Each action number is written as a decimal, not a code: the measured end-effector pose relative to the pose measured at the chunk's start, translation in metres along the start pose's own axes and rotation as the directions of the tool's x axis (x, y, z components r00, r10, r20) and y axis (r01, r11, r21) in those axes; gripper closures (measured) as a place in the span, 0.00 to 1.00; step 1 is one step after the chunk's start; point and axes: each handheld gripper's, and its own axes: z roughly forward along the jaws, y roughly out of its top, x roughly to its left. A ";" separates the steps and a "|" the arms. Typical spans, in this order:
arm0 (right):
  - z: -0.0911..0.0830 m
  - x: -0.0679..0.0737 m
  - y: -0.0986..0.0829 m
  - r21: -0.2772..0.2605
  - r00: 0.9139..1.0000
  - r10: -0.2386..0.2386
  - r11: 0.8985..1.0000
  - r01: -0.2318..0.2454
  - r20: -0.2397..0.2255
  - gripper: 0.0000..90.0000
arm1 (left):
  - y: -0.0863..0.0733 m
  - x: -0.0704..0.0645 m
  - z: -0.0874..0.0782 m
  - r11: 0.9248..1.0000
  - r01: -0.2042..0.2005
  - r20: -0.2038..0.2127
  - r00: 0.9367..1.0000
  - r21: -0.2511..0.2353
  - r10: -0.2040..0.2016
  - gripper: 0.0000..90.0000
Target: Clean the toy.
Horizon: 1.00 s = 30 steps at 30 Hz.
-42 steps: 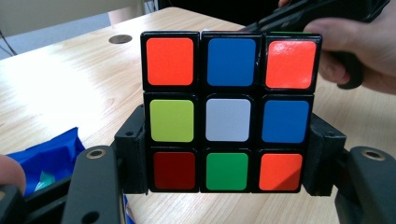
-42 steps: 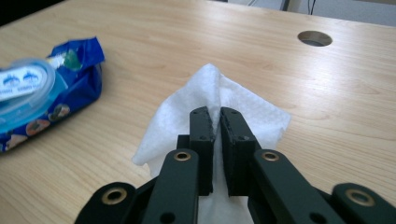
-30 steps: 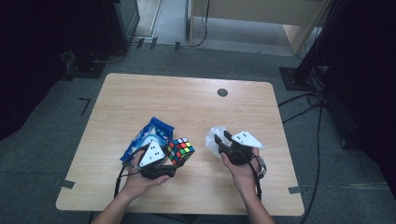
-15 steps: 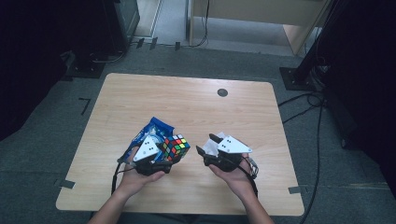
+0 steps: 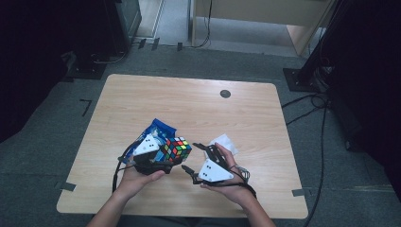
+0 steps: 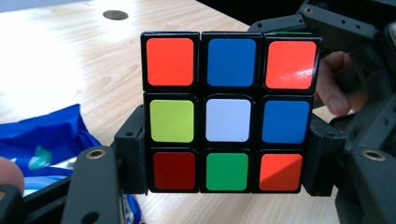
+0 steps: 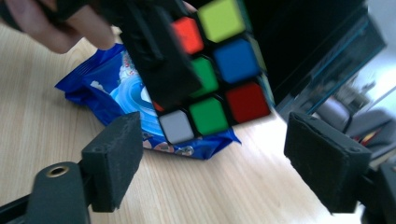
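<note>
A scrambled Rubik's cube [image 5: 176,149] is held just above the table by my left gripper [image 5: 163,161], which is shut on its two sides. In the left gripper view the cube [image 6: 229,112] shows a white-centred face, with the pads [image 6: 133,154] pressed on its lower half. My right gripper [image 5: 193,158] stands open just right of the cube, jaws pointing at it. In the right gripper view the cube [image 7: 219,70] hangs ahead of the open gripper [image 7: 219,158] without touching either pad.
A blue snack packet [image 5: 158,128] lies on the wooden table [image 5: 189,109] under and behind the left gripper. A white crumpled tissue [image 5: 224,142] lies behind the right hand. A dark round hole [image 5: 225,93] sits toward the table's far side.
My right gripper has moved left and nearer, turning its open jaws toward the cube. The left gripper with the cube has shifted slightly left.
</note>
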 end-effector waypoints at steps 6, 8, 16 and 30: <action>0.006 0.011 0.004 0.004 0.987 -0.143 0.990 0.143 0.071 0.33 | 0.001 0.000 0.003 0.999 0.026 0.040 0.999 0.020 -0.027 0.38; 0.007 0.012 0.004 0.016 0.979 -0.180 0.984 0.179 0.098 0.34 | 0.001 0.001 0.003 0.999 0.031 0.040 0.999 0.020 -0.032 0.38; 0.011 0.019 0.003 -0.019 0.986 0.106 0.994 -0.104 0.127 0.36 | 0.003 0.003 0.001 0.996 0.082 0.021 0.996 -0.023 -0.082 0.37; 0.015 0.015 -0.014 0.091 0.989 -0.001 0.996 -0.012 0.146 0.43 | 0.003 0.013 -0.006 0.990 0.137 0.073 0.988 -0.018 -0.135 0.38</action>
